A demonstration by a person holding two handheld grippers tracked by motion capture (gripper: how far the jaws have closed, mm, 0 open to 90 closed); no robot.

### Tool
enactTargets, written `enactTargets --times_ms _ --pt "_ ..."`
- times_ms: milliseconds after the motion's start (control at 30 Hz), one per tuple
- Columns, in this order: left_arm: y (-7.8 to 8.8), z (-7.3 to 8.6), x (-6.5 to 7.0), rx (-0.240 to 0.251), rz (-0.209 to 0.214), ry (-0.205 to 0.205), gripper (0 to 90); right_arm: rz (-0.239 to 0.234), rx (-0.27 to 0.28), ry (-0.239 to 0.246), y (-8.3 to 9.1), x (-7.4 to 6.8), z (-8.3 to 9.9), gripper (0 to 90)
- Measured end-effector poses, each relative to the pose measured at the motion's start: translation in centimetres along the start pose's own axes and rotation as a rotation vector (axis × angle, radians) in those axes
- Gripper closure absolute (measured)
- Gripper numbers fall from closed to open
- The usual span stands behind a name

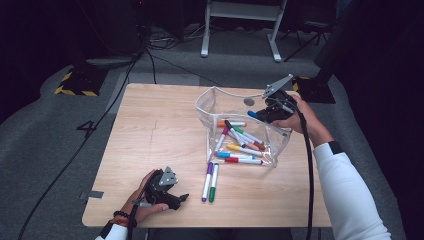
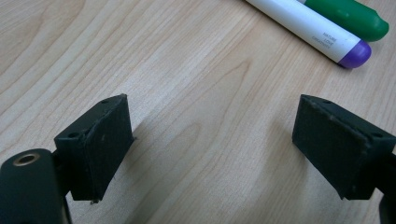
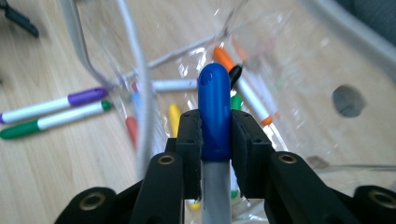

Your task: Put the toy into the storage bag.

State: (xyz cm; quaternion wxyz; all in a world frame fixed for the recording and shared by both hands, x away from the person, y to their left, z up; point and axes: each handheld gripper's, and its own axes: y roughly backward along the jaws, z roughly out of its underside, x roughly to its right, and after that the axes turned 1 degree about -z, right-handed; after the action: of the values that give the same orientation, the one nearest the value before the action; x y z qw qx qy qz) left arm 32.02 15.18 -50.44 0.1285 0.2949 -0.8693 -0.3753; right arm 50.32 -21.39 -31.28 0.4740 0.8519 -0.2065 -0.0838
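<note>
A clear plastic pouch (image 1: 210,102) stands open on the wooden table with several coloured markers inside. My right gripper (image 1: 257,115) hovers over the pouch's right side, shut on a blue-capped marker (image 3: 214,107) whose cap pokes out past the jaws toward the pouch (image 3: 135,79). A purple marker (image 1: 207,181) and a green marker (image 1: 213,183) lie side by side on the table in front of the pouch. My left gripper (image 1: 183,197) rests on the table at the near left, open with bare wood between its pads (image 2: 100,144), the purple marker (image 2: 322,35) and green marker (image 2: 352,16) just beyond.
The table's (image 1: 155,130) left half is bare wood. A black cable (image 1: 308,165) trails from the right gripper down along the white sleeve. Dark floor, cables and a white stand (image 1: 240,22) lie beyond the far edge.
</note>
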Motion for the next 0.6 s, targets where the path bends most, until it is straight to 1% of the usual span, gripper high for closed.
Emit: enactTargets --times_ms 67,133,200,300,333,433,467,567,600 --pt "0.0 0.0 0.0 0.000 0.000 0.000 12.3 -0.013 -0.032 0.004 -0.3 -0.1 0.1 74.4" --pt "0.0 0.0 0.0 0.000 0.000 0.000 12.3 -0.030 -0.042 0.005 -0.4 -0.4 0.0 74.4" --pt "0.0 0.0 0.0 0.000 0.000 0.000 12.3 -0.047 -0.056 0.024 -0.4 -0.8 -0.2 74.0" --pt "0.0 0.0 0.0 0.000 0.000 0.000 12.3 -0.048 -0.081 0.062 -0.5 -1.7 -0.6 72.9" --pt "0.0 0.0 0.0 0.000 0.000 0.000 12.3 -0.057 -0.083 0.069 -0.5 -1.9 -0.6 71.8" --pt "0.0 0.0 0.0 0.000 0.000 0.000 12.3 -0.041 -0.084 0.063 -0.6 -2.1 -0.6 68.3" --pt "0.0 0.0 0.0 0.000 0.000 0.000 12.3 -0.042 -0.082 0.057 -0.6 -2.0 -0.5 66.6" --pt "0.0 0.0 0.0 0.000 0.002 0.000 12.3 -0.019 -0.075 0.049 -0.4 -1.9 -0.3 62.0" --pt "0.0 0.0 0.0 0.000 0.002 0.000 12.3 -0.006 -0.063 0.041 -0.3 -1.9 -0.2 60.3"
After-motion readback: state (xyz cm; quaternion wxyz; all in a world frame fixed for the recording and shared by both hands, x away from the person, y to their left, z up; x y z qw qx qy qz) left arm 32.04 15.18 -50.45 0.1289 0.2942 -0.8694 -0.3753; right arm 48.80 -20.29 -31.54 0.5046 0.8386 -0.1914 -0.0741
